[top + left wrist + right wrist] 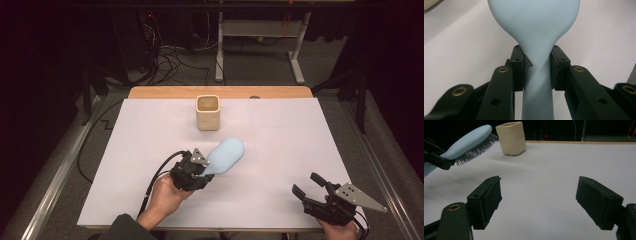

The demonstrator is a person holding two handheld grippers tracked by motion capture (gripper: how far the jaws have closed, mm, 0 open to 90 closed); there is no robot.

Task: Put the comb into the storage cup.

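Observation:
A light blue hairbrush (225,155) hangs above the white table, bristles facing down. My left gripper (200,172) is shut on its handle, just below the head. In the left gripper view the two black pads clamp the neck of the hairbrush (537,62). From the right gripper view the hairbrush (471,141) appears lifted, its dark bristles pointing toward the table. A cream square cup (207,112) stands upright at the back centre, also seen as the cup (511,138) beyond the brush. My right gripper (310,185) is open near the front right corner, with nothing between its jaws.
White paper (280,145) covers the table, with a wooden edge (220,92) showing at the back. Behind it on the floor are cables and the legs of a white desk frame (260,45). Metal rails run along both sides.

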